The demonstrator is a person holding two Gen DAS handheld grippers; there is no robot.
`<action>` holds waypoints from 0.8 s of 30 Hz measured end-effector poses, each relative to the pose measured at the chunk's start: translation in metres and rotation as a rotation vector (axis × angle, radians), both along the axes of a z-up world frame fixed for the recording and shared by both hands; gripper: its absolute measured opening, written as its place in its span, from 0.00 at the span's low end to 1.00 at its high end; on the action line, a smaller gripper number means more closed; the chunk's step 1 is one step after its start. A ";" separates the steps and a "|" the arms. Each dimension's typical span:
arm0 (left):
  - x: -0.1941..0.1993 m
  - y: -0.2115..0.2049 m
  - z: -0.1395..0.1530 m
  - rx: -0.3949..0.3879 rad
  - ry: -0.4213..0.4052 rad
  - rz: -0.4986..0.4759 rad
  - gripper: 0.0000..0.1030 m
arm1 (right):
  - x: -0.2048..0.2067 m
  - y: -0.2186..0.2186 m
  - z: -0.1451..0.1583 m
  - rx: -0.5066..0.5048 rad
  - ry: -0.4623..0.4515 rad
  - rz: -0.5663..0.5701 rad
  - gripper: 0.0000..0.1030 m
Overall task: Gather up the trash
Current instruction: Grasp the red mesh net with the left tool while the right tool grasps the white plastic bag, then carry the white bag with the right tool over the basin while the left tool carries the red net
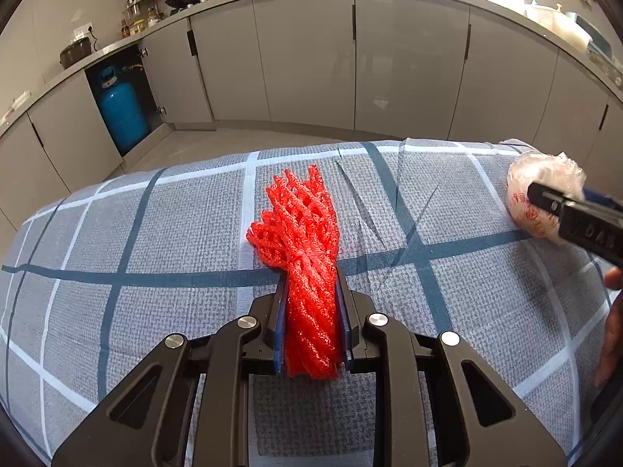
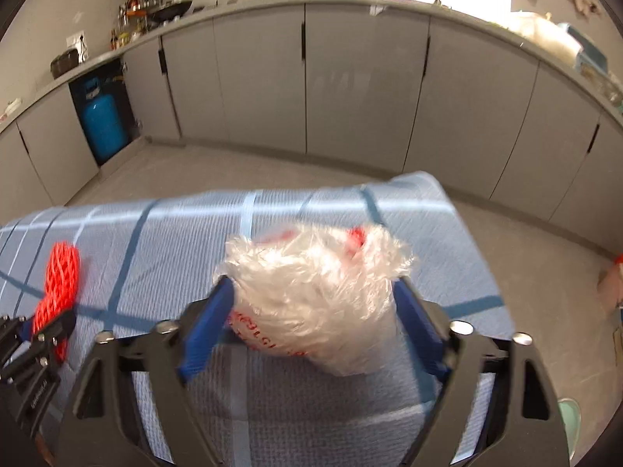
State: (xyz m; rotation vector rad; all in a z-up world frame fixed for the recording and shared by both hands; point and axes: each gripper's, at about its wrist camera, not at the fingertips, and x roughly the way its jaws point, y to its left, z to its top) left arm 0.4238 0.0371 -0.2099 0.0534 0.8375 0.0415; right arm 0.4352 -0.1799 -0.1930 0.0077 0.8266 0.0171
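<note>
Grey checked cloth [image 1: 155,233] covers the worktop, with grey cupboards [image 1: 303,58] and bare floor [image 2: 272,171] beyond its far edge. The left view shows the left claw [image 1: 311,284] clenched on the red foam net [image 1: 303,233], which lies in the middle of the cloth. The right view is blurry. It shows the right claw [image 2: 315,292] around the crumpled clear plastic bag [image 2: 315,295] near the cloth's right edge, both blue pads touching its sides. A blue gas bottle [image 1: 120,113] stands in an open cupboard, far left.
</note>
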 end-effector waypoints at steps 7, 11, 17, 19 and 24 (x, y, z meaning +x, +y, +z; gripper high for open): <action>0.003 0.002 -0.002 0.008 0.004 -0.020 0.22 | -0.007 0.004 -0.005 0.003 0.038 0.020 0.26; 0.000 0.002 0.000 -0.004 -0.015 -0.032 0.21 | -0.025 0.001 0.001 0.031 0.027 0.019 0.20; -0.020 -0.011 0.013 -0.021 -0.032 -0.088 0.20 | -0.076 -0.011 0.023 0.058 -0.014 0.020 0.20; -0.031 -0.019 0.021 -0.028 -0.038 -0.115 0.20 | -0.099 -0.020 0.033 0.067 -0.036 0.011 0.20; -0.062 -0.044 0.046 -0.040 -0.055 -0.193 0.20 | -0.153 -0.044 0.052 0.045 -0.080 -0.032 0.20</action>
